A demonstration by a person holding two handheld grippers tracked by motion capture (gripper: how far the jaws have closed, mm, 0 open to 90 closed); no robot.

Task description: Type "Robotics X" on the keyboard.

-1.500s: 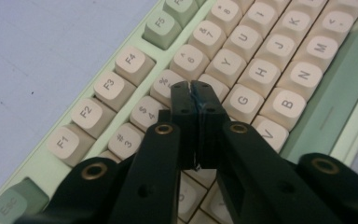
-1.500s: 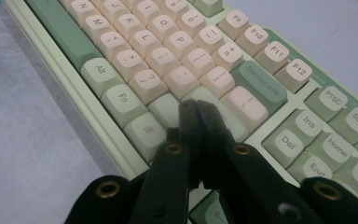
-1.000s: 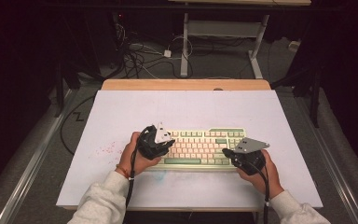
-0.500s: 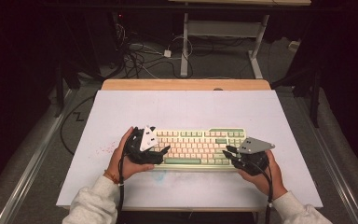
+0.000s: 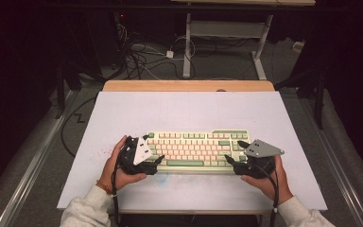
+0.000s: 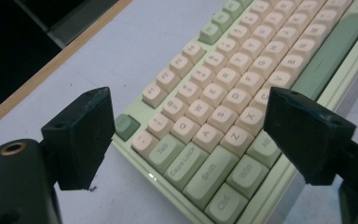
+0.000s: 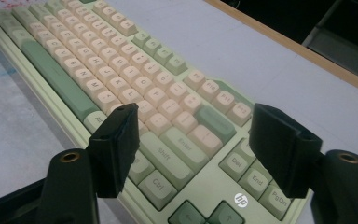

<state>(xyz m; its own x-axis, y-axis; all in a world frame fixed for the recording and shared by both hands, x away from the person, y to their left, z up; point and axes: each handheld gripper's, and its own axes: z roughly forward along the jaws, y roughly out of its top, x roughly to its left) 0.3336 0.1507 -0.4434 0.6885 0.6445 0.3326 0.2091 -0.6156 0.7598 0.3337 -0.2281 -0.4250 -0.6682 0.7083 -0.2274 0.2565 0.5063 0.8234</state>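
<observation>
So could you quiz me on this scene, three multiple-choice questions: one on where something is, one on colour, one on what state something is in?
1. Where does the pale green keyboard with cream and green keys lie?
A. on the white table top
B. on the floor
C. on a chair

2. What colour is the long space bar?
A. red
B. green
C. black

3. How do the jaws of the left hand-held gripper stand?
A. clamped on a key
C. apart, with nothing pressed between them
B. shut tight on a cable

Answers:
1 A: the high view shows it flat on the white top, between the two hand-held grippers.
2 B: it is darker green than the cream letter keys.
3 C: the left gripper view shows both black jaws wide apart over the keyboard's corner; they have just been opening.
</observation>
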